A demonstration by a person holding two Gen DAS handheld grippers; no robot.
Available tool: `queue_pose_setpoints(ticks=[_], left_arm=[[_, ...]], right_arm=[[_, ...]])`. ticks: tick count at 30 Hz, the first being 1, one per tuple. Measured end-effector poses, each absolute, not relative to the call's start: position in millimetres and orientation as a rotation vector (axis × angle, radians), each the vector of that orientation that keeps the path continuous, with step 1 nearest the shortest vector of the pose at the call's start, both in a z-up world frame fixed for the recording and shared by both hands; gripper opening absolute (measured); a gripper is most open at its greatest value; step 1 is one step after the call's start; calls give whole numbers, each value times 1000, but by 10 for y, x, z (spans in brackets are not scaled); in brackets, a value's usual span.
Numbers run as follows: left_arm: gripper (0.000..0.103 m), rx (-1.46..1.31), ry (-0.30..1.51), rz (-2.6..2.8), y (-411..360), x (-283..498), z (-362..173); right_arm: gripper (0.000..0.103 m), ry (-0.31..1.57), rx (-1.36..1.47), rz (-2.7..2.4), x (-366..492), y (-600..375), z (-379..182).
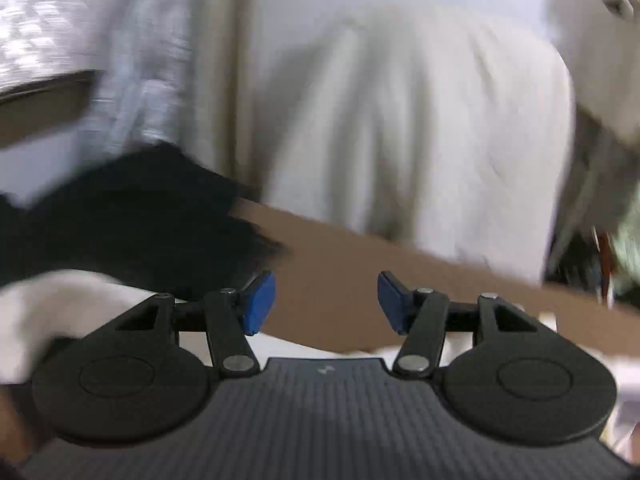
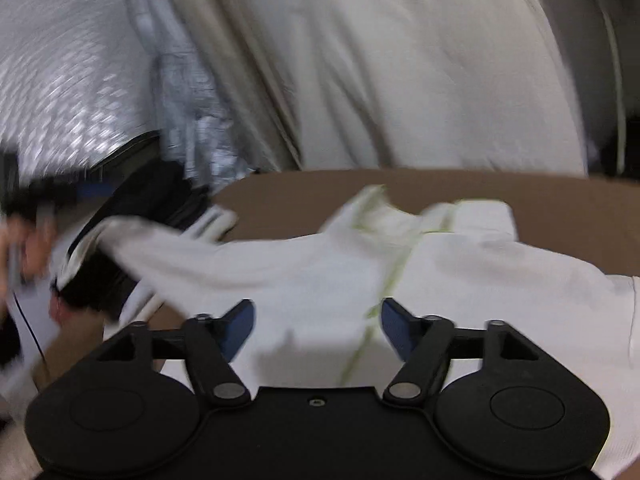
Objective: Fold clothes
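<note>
brown table top [image 2: 560,208], flat and matte, runs across both views; its far edge meets a big off-white draped cloth [image 2: 380,80] hanging in long soft folds behind it. left of that, a silvery quilted sheet [image 2: 68,80], shiny and dimpled, much blurred. both views are smeared by motion, so fine detail is lost.

white garment [image 2: 328,276] lies spread on the table, crumpled at the far end, thin pale-green seam lines running down it; the fabric looks like a soft knit. one loose end trails off to the left over a black garment [image 2: 132,200] with white stripes, bunched at the table's left edge. in the left wrist view that dark heap [image 1: 140,208] reads only as a black mass, a white fold in front of it.

right gripper [image 2: 318,326]: black linkage arms, blue pads, jaws spread wide, low over the white garment, nothing between them. left gripper [image 1: 326,304]: same build, jaws spread wide over bare table, holding nothing.
</note>
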State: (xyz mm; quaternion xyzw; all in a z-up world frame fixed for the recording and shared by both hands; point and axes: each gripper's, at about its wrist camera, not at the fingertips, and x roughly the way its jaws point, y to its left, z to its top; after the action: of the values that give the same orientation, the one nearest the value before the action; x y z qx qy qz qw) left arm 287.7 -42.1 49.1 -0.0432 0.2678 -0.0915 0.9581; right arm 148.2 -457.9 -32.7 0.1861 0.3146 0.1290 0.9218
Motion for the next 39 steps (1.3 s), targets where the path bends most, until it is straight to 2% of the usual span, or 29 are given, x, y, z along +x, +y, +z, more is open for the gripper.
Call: queue_pose_setpoints(ticks=[4,8,12,16,19,20,21,22,23,24,26,27,29,31,35,39], left_arm=[[51,-26,748,-333,-1224,3517,-123],[51,-1,885,-415,-1626,3927,-596],[51,111,885,-386,-1796,4136,-898],[54,23,958,-454,-1764,4328,-1090],[55,-44,945,-443,-1707,4383,-1169],[55,-61,931,-420,-1707,4384,-1185],[55,-77,917,-392,-1710,4385,-1201],[56,-88,916,-376,-1721,4386,-1224],[55,-97,920,-366,-1735,4387,-1251],[54,-83,923,-365,-1764,4388,-1259],[6,-14,905,-397,-1858,4320,-1193],[0,23,894,-415,-1906,4280,-1154],[0,118,842,-422,-2016,4166,-1055],[0,200,698,-368,-2112,4019,-883],[0,146,553,-298,-2154,4080,-566],[0,180,467,-251,-2382,4256,-497]], right_arm=[[78,733,499,172,2221,-5153,-390],[78,806,465,121,2740,-5369,-552],[78,863,426,55,3076,-5503,-775],[78,880,557,77,3242,-5651,-1063],[76,845,569,161,3267,-5573,-1182],[67,837,539,172,3261,-5509,-1204],[41,835,485,165,3253,-5434,-1221],[24,828,445,161,3244,-5387,-1224],[18,815,425,161,3232,-5383,-1208],[15,802,406,162,3220,-5380,-1192],[12,749,383,164,3147,-5396,-1109],[10,718,374,166,3108,-5410,-1054],[10,659,349,168,3051,-5435,-933],[9,605,305,159,3002,-5454,-789],[8,562,229,123,3092,-5481,-479],[7,515,200,91,3320,-5466,-366]])
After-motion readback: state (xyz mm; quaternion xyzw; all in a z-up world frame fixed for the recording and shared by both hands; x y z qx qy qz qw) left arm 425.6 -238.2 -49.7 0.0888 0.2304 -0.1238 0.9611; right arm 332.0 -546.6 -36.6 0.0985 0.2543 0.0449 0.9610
